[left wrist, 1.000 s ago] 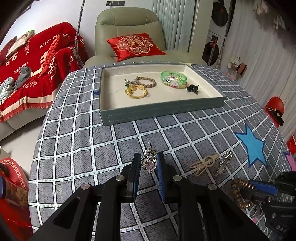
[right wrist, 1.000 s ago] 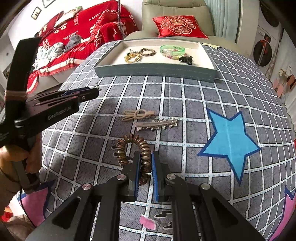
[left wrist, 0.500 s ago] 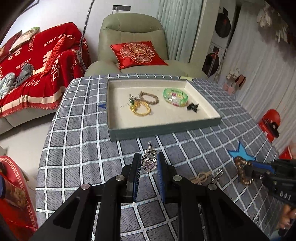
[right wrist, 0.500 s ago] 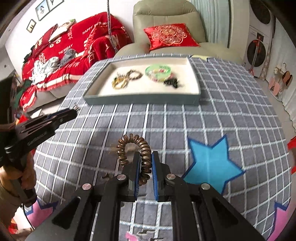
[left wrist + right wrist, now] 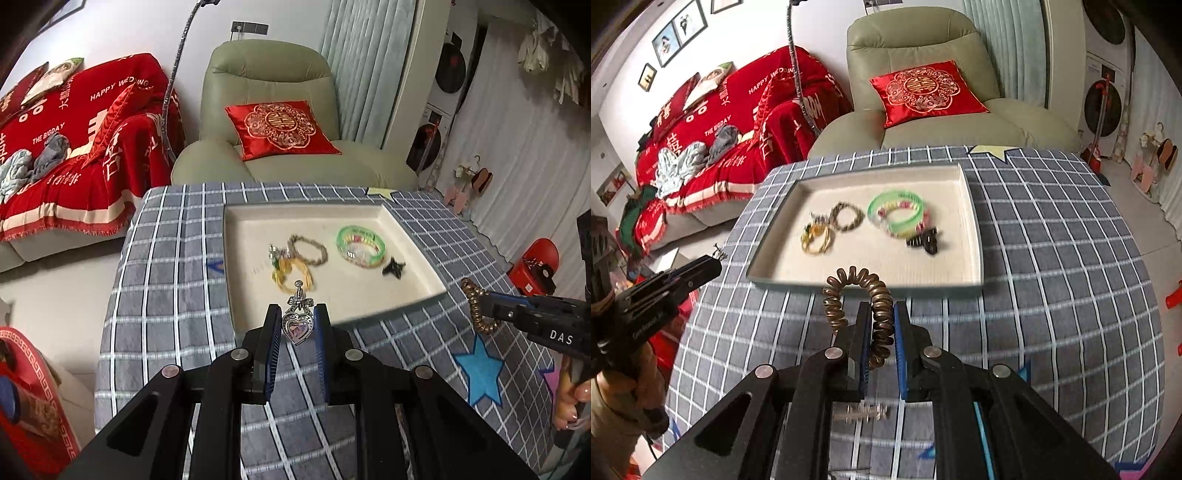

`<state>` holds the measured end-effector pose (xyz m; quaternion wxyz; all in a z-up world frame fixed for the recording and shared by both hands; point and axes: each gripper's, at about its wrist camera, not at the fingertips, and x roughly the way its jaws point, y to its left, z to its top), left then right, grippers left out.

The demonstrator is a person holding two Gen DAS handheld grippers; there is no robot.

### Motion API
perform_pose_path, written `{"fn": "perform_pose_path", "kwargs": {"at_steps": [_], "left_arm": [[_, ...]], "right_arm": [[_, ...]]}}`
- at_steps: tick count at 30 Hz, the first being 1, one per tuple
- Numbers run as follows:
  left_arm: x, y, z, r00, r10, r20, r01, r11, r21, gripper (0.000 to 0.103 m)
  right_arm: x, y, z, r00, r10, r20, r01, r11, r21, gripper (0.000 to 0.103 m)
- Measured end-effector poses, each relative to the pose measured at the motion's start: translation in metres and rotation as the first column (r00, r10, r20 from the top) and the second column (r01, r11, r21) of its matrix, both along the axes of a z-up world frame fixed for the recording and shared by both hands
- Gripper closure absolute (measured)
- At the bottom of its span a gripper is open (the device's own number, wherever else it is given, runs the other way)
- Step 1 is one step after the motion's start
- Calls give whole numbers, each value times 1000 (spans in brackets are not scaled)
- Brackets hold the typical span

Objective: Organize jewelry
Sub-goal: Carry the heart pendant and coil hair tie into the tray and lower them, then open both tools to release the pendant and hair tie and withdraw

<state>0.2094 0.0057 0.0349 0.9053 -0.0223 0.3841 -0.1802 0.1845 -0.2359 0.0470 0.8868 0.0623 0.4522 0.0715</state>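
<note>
Left wrist: heart pendant [image 5: 296, 328] pinched (upright) in left hand-held gripper [image 5: 295, 334].

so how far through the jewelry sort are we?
Partway. Done: the cream-lined tray already holds a green bangle, a braided bracelet, a yellow ring piece and a black clip.
In hand: left gripper shut on a silver heart pendant; right gripper shut on a bronze spiral hair tie.
Left: at least one silver hair clip on the checked tablecloth.
</note>
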Motion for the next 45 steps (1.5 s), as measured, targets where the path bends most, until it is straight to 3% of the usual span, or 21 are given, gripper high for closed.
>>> {"fn": "perform_pose_path", "kwargs": {"at_steps": [8,19,30,45], "left_arm": [[43,-19,-2,1000,-19,-3,19,999,42,69],[88,-43,-40,997,-33,-68,42,991,124,69],[103,-52,-78,991,-12,-131,34,985,170,69],[102,-59,-88,992,-2,-129,31,975,222,69]], "right_arm": [[56,-1,-7,999,-2,-40,2,1000,13,90],[110,13,-55,989,26,-145,-25,1000,7,90],[135,12,-84,986,-10,-168,6,1000,-30,90],[137,18,-94,984,-17,-179,4,997,-72,89]]}}
